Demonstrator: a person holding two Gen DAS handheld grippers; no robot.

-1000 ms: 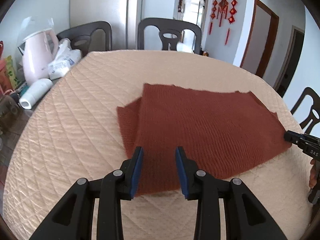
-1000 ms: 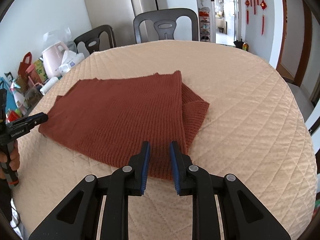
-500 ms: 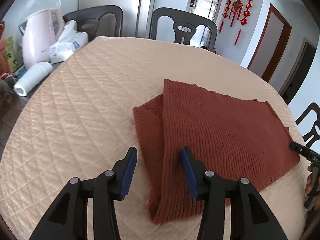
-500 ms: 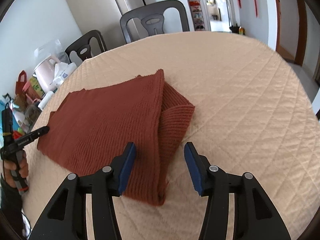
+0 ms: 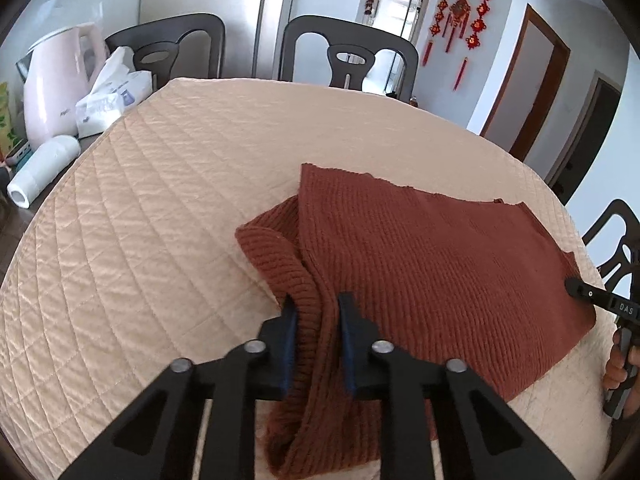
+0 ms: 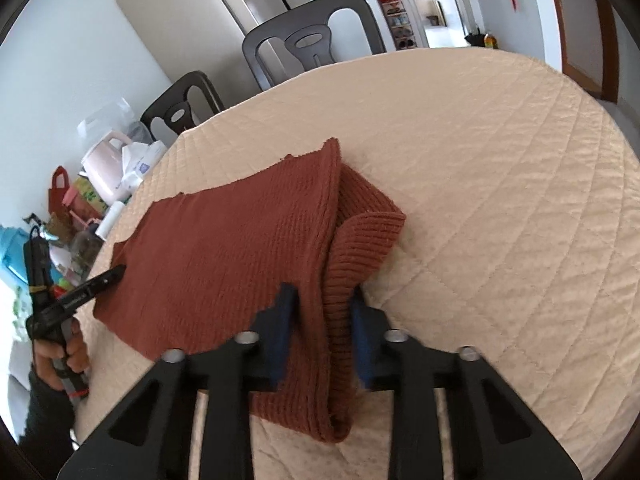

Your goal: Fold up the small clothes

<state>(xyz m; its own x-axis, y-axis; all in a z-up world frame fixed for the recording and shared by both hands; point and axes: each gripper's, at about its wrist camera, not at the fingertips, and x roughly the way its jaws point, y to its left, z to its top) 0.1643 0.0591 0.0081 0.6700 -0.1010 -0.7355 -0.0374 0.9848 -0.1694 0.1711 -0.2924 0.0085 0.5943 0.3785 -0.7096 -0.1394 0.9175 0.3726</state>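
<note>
A rust-red knit sweater (image 5: pixel 440 264) lies flat on the quilted beige table cover (image 5: pixel 160 200), with a sleeve folded under at each side. In the left wrist view my left gripper (image 5: pixel 316 308) is closing, and the bunched left fold fills the gap between its blue pads. In the right wrist view the sweater (image 6: pixel 240 248) spreads to the left. My right gripper (image 6: pixel 322 300) is closing on the right fold, its pads against the ribbed cloth. Each view shows the other gripper at the far side: the right gripper (image 5: pixel 576 286) and the left gripper (image 6: pixel 116 270).
A pink kettle (image 5: pixel 60 88), a tissue pack (image 5: pixel 108 104) and a white roll (image 5: pixel 40 172) crowd the table's left side beyond the cover. Dark chairs (image 5: pixel 348 52) stand at the far edge. A person's hand (image 6: pixel 64 356) holds the left gripper's handle.
Both grippers shifted outward from the sweater's front edge to its side folds. Their jaws spread wide half a second ago and have since come together on the cloth.
</note>
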